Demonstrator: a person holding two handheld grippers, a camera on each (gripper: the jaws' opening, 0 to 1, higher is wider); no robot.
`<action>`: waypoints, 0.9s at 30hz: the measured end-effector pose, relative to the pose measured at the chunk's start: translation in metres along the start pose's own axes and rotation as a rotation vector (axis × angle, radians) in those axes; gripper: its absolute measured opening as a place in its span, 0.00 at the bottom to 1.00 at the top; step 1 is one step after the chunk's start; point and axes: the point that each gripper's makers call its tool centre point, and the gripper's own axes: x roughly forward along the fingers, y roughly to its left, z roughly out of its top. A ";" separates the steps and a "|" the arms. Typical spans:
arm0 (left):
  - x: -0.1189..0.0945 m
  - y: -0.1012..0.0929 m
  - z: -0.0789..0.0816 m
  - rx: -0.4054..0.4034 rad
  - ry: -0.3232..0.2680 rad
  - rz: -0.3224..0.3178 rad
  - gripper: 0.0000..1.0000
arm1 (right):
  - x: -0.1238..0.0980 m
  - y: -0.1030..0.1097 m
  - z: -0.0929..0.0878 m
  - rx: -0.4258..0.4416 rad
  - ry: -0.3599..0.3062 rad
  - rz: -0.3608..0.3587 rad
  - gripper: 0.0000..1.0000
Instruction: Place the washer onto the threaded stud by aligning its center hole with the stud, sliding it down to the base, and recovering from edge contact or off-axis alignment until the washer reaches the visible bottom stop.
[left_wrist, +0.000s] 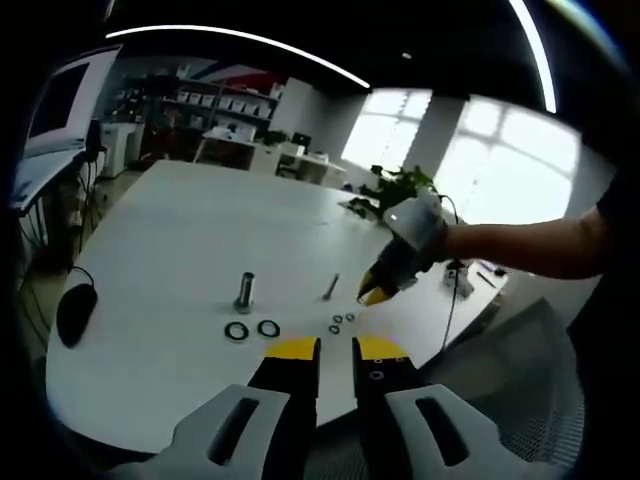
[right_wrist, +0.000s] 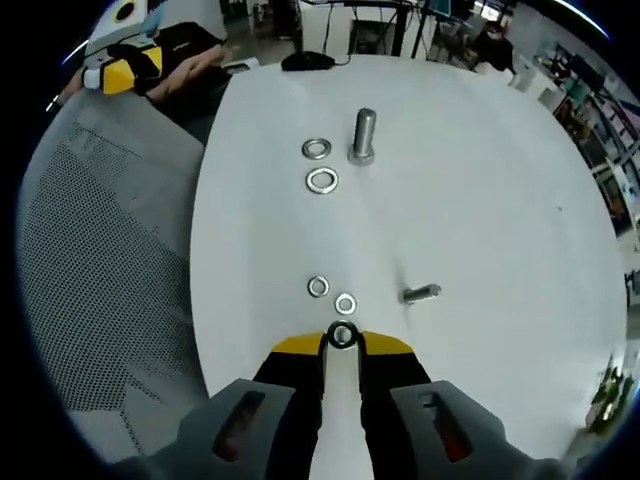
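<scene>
While the right claw works: its two yellow-tipped jaws sit low over the desk's near edge in the right gripper view.
Right claw: jaws narrowly apart, with a small washer right between the tips; they look to be closing on it or just pinching it, and I cannot tell whether it is gripped or lying on the desk.
Other small washers: two more, just ahead of the tips, close to each other.
Small stud: ahead and to the right of the claw, near those washers, shank leaning over in this view; in the left gripper view it stands tilted at.
Key relation: from the washer at the tips, the small stud lies a short way forward and right, so by my judgement the washer must be lifted, carried that way and its hole matched to the stud's axis.
Big stud: well ahead, upright on its head, with two big washers just to its left.
Left claw: jaws slightly spread, nothing between them, held back by the desk edge, farther from the small stud than the right claw.
</scene>
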 end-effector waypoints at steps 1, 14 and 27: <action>0.000 0.000 0.000 0.001 0.001 0.000 0.10 | -0.001 0.000 0.001 0.003 -0.004 -0.001 0.13; -0.001 0.001 0.001 0.002 -0.004 -0.003 0.10 | -0.022 -0.024 0.016 -0.041 0.031 -0.048 0.13; -0.001 0.000 0.002 -0.002 -0.007 -0.013 0.10 | -0.033 -0.039 0.029 -0.123 0.105 -0.025 0.13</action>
